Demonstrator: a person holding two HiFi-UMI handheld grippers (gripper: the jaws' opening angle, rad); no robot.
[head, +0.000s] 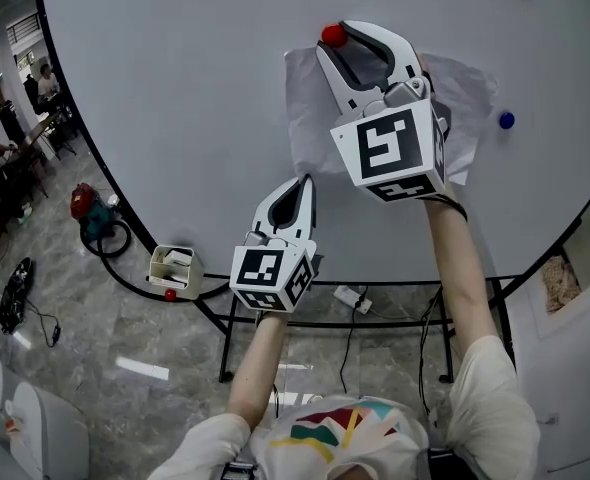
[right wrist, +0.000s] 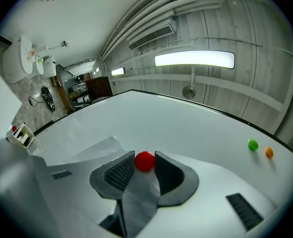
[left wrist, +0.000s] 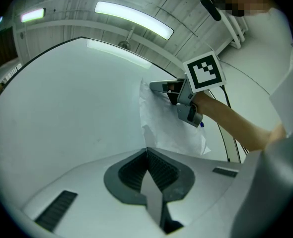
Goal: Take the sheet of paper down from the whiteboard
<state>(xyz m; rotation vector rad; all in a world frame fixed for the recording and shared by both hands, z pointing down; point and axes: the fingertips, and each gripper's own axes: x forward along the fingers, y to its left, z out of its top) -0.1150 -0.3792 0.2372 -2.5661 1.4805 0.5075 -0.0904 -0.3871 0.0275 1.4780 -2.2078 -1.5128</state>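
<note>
Glossy grey stone floor (head: 75,328), with a red machine (head: 83,203) standing at nine o'clock; overhead, a long tube light (right wrist: 194,59) glows on the panelled ceiling (right wrist: 246,29).

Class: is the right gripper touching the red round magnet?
Touching. In the right gripper view, the right gripper presses both pads against the red round magnet.

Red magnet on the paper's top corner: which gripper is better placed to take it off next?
Right. The right gripper has its jaws closed on the red magnet. The left gripper is shut, lower down, at the sheet of paper's bottom corner.
</note>
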